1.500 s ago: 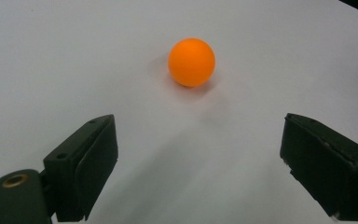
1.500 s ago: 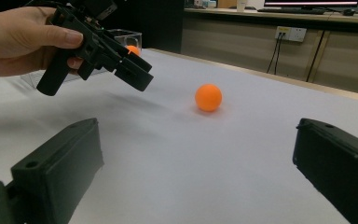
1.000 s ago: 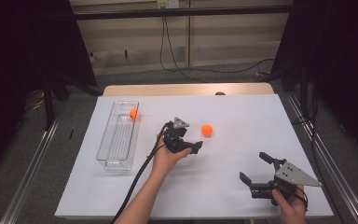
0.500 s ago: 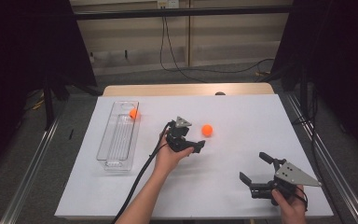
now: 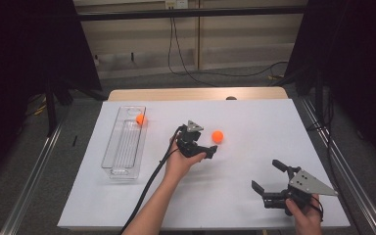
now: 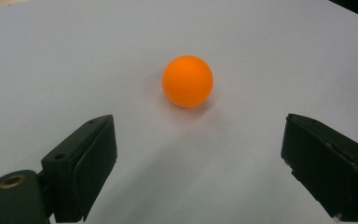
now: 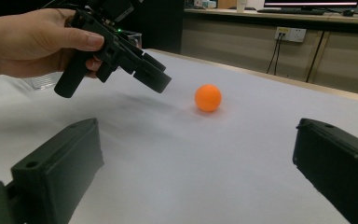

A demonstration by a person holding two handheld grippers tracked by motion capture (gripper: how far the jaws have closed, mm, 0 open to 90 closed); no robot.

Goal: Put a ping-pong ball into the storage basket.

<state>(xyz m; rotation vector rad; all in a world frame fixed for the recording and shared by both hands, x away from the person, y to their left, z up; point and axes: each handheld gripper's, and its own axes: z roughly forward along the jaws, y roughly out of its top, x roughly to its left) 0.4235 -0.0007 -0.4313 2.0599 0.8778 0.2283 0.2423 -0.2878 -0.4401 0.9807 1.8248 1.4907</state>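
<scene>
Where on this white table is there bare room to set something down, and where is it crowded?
Free: the far right stretch beyond the loose orange ball, and the near left between the clear tray and the table edge. Crowded: the middle, where the left gripper nears that ball, and the near right corner by the right gripper.

Grey floor (image 5: 68, 147), beige wall (image 5: 225, 34), dark curtains (image 5: 24, 58), trailing cables (image 5: 186, 63)
</scene>
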